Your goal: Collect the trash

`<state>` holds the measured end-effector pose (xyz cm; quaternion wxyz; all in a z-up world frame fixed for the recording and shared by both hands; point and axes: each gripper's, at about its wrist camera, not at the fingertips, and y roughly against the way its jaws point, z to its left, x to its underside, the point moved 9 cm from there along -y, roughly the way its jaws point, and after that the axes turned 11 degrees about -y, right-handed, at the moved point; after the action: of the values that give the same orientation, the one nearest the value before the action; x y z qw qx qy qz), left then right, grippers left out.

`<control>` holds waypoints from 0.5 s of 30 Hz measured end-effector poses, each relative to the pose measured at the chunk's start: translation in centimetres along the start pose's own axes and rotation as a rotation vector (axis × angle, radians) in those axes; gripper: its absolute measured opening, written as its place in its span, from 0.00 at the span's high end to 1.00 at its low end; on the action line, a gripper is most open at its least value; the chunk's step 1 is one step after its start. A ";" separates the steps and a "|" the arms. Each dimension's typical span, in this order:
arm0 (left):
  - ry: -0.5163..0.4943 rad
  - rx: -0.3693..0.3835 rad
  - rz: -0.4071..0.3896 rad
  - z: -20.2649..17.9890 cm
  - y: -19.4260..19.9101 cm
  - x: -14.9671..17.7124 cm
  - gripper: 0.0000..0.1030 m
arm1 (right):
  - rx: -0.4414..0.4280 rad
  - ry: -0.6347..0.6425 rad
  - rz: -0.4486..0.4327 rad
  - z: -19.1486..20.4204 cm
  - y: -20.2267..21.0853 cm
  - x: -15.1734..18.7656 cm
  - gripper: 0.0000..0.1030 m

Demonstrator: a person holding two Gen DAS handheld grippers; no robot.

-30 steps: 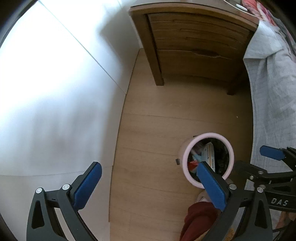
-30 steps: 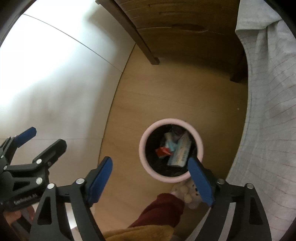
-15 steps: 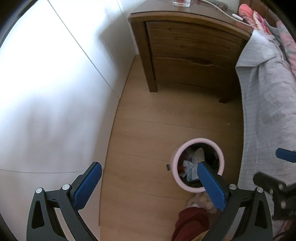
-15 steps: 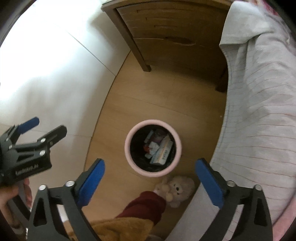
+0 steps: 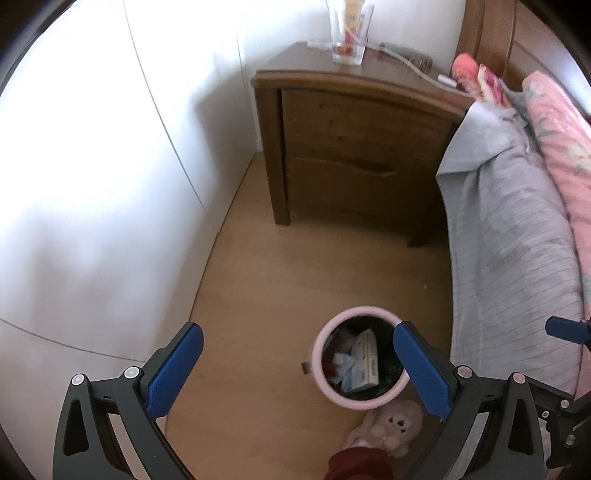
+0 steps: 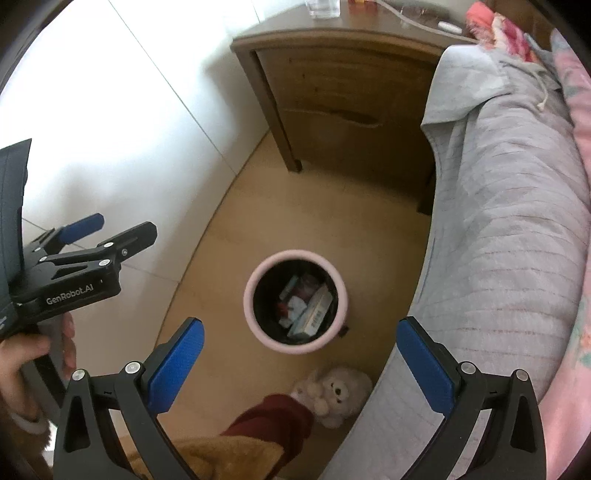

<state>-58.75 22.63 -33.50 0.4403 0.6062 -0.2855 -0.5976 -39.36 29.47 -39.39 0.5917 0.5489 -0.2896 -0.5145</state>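
Observation:
A pink-rimmed round trash bin [image 5: 318, 347] stands on the wooden floor by the bed; it also shows in the right wrist view [image 6: 251, 295]. Inside lie a cardboard box [image 5: 364, 363], crumpled wrappers and paper [image 6: 295, 306]. My left gripper [image 5: 297, 369] is open and empty, held high above the floor just left of the bin. My right gripper [image 6: 301, 363] is open and empty, high above the bin's near side. The left gripper also appears at the left of the right wrist view [image 6: 107, 236].
A wooden nightstand [image 5: 354, 147] stands at the back with a glass [image 5: 349, 33] and a white cable on top. A bed with grey cover [image 5: 509, 240] runs along the right. A plush toy [image 6: 332, 395] lies on the floor by the bin. White wall at left.
Both grippers have risen and pulled back from the bin, which now looks smaller. The nightstand top and glass have come into view. Both stay open and empty.

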 end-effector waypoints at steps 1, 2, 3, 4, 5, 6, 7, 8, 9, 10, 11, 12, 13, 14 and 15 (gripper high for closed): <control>0.011 0.008 -0.017 -0.1 0.4 0.2 0.00 | -0.002 0.000 -0.016 0.0 0.3 0.1 0.00; 0.020 0.014 -0.029 -0.1 0.8 0.3 0.00 | -0.006 -0.003 -0.046 0.0 0.8 0.2 0.00; 0.031 0.018 -0.045 -0.1 1.3 0.5 0.00 | -0.014 -0.010 -0.073 0.1 1.4 0.3 0.00; 0.035 0.017 -0.059 0.0 1.8 0.6 0.00 | -0.025 -0.018 -0.106 0.2 1.9 0.4 0.00; 0.038 0.011 -0.076 0.0 2.4 0.8 0.00 | -0.037 -0.026 -0.149 0.2 2.5 0.6 0.00; 0.039 0.008 -0.090 -0.1 2.9 1.0 0.00 | -0.046 -0.030 -0.186 0.3 3.0 0.8 0.00; 0.042 0.004 -0.106 -0.1 3.5 1.2 0.00 | -0.056 -0.029 -0.207 0.5 3.3 1.2 0.00; 0.043 -0.002 -0.122 -0.2 4.0 1.5 0.00 | -0.062 -0.026 -0.224 0.6 3.5 1.6 0.00; 0.043 -0.002 -0.136 -0.3 4.4 1.6 0.00 | -0.067 -0.022 -0.236 0.7 3.7 2.2 0.00; 0.045 0.001 -0.149 -0.4 4.7 1.8 0.00 | -0.072 -0.020 -0.244 0.7 3.9 2.6 0.00; 0.048 0.005 -0.166 -0.6 5.3 2.2 0.00 | -0.076 -0.019 -0.250 0.8 4.1 3.0 0.00; 0.047 0.007 -0.175 -0.8 5.6 2.3 0.00 | -0.078 -0.017 -0.263 0.7 4.4 3.4 0.00; 0.046 -0.001 -0.183 -1.0 5.9 2.6 0.00 | -0.076 -0.014 -0.268 0.8 4.4 3.7 0.00; 0.046 -0.009 -0.189 -1.1 6.2 2.9 0.00 | -0.074 -0.011 -0.272 0.8 4.5 4.0 0.00; 0.043 -0.012 -0.196 -1.3 6.5 3.1 0.00 | -0.074 -0.011 -0.278 0.8 4.6 4.3 0.00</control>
<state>-55.92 17.23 -29.41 0.3893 0.6415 -0.2117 -0.6262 -37.41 24.59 -35.79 0.5329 0.5588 -0.1947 -0.6049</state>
